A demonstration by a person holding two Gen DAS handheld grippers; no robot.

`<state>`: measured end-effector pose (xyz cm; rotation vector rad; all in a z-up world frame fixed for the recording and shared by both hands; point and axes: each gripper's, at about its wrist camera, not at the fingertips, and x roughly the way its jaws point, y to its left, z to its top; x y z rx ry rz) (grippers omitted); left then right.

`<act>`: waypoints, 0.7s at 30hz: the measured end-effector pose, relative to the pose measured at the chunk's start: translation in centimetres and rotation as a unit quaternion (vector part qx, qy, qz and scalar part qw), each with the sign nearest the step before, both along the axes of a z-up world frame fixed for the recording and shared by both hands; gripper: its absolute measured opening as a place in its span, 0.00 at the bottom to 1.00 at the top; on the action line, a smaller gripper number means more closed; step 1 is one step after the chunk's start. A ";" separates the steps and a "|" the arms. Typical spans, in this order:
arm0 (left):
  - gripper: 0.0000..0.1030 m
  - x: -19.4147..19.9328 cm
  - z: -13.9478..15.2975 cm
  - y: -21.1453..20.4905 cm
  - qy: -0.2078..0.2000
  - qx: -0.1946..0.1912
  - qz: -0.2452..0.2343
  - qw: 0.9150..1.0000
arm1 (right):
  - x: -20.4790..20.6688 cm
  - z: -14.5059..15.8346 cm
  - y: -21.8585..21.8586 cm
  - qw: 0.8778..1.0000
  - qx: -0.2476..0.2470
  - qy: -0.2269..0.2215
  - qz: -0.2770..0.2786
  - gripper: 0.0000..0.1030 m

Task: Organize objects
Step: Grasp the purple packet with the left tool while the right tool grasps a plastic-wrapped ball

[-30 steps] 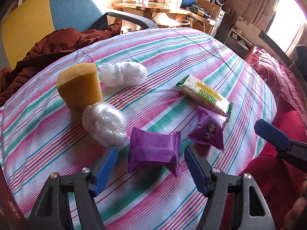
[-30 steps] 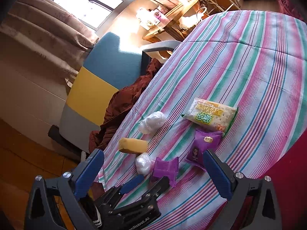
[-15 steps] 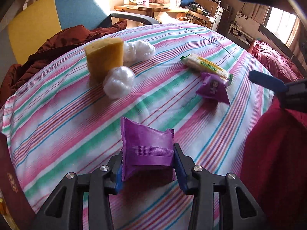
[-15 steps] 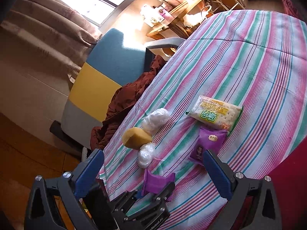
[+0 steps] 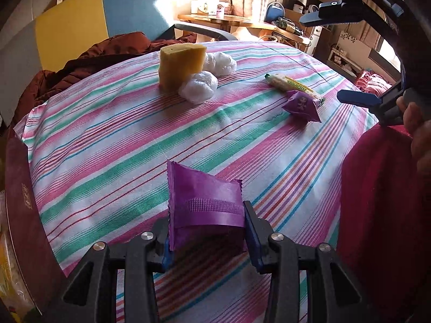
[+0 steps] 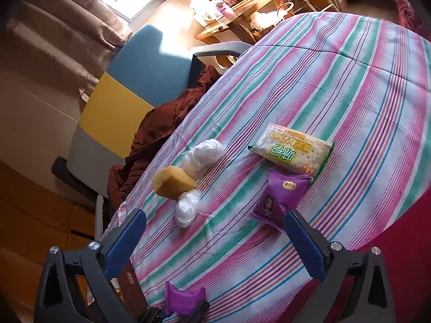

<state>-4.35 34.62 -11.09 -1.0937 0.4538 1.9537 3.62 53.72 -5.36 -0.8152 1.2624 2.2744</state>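
Observation:
My left gripper [image 5: 206, 235] is shut on a plain purple snack packet [image 5: 204, 200], held just above the near edge of the striped tablecloth [image 5: 113, 145]; the same packet [image 6: 183, 300] shows at the bottom of the right wrist view. My right gripper [image 6: 215, 238] hangs open above the cloth with nothing between its fingers; its blue fingers [image 5: 355, 98] show at the right of the left wrist view. On the cloth lie a purple packet with a cartoon face [image 6: 282, 196], a green and yellow cracker pack [image 6: 293, 152], a yellow sponge [image 6: 172, 183] and two white plastic bundles [image 6: 188, 207] [image 6: 204, 152].
A dark red garment [image 5: 89, 62] drapes off the far left edge onto a blue, yellow and grey chair [image 6: 126, 91]. A red cushion or cover [image 5: 382, 215] rises at the right. A dark brown edge [image 5: 21, 202] borders the cloth at near left. A cluttered wooden desk [image 5: 229, 20] stands behind.
My left gripper closed on the plain purple packet and pulled it back toward the near edge, away from the sponge and bundles. The right gripper stayed open, almost in place.

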 end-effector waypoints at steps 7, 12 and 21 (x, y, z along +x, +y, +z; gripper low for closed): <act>0.42 0.2 -0.1 -0.3 0.007 0.011 -0.003 1.000 | -0.8 -0.2 -0.4 0.999 0.018 -0.034 0.011 1.00; 0.42 0.6 -0.3 -0.7 0.021 0.025 -0.005 0.999 | -1.9 -0.3 -1.2 0.997 0.038 -0.064 0.033 1.00; 0.41 0.3 -0.4 -1.2 0.014 0.046 -0.007 0.999 | -6.8 -1.2 -3.8 0.974 0.072 -0.138 0.163 0.74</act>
